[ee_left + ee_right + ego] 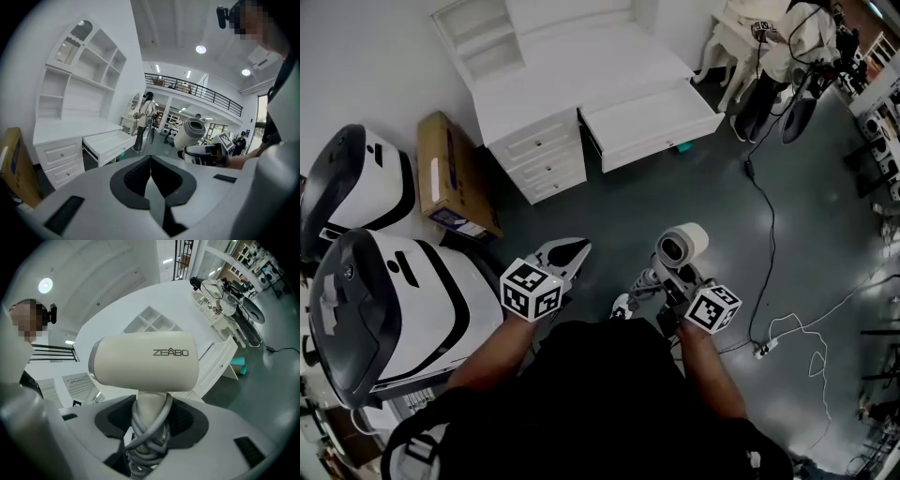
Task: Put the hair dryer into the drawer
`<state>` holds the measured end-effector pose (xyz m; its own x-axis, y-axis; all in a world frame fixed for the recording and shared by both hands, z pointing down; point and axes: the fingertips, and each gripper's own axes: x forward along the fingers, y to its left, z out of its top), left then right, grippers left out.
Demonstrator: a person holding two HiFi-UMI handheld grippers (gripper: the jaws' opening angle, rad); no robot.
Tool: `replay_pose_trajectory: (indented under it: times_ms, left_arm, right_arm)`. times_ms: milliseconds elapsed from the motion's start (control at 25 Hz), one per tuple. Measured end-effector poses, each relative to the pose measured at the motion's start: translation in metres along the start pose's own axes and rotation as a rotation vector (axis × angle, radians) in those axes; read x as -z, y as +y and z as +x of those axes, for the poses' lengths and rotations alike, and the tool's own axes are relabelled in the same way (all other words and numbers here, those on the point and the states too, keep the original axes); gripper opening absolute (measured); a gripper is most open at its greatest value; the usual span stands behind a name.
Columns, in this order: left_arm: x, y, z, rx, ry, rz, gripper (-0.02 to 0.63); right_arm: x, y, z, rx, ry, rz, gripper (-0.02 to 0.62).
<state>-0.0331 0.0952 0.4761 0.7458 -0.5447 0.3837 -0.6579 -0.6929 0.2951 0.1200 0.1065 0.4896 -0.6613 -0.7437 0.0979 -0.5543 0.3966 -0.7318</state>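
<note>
Only legible text I see: "ZEABO", dark letters on the side of the hair dryer (143, 362) barrel. Label on the cardboard box (450, 173) is too small to read.

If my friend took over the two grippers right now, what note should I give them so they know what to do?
Left gripper: shut, with nothing in it.
Right gripper: shut on the handle of the hair dryer, with the cord wound round the handle.
Drawer: pulled open on the white desk, some way ahead. The hair dryer is not near it yet.
Done: the hair dryer is picked up and the drawer is open.
Left: carry the hair dryer over, lay it in the drawer and let go.
</note>
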Motion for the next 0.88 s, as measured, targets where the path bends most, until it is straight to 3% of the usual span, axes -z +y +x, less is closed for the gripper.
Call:
replay_pose_trajectory:
  times_ms: [320, 880]
  left_arm:
    - [-0.012, 0.005, 0.053, -0.036, 0.013, -0.027, 0.011]
    - [-0.017, 0.01, 0.101, -0.023, 0.05, -0.039, 0.011]
  right_arm:
    - [-0.039, -0.045, 0.006, -0.011, 0.017, 0.002, 0.216]
    - [-0.06, -0.083, -0.002, 0.019, 0.003, 0.038, 0.216]
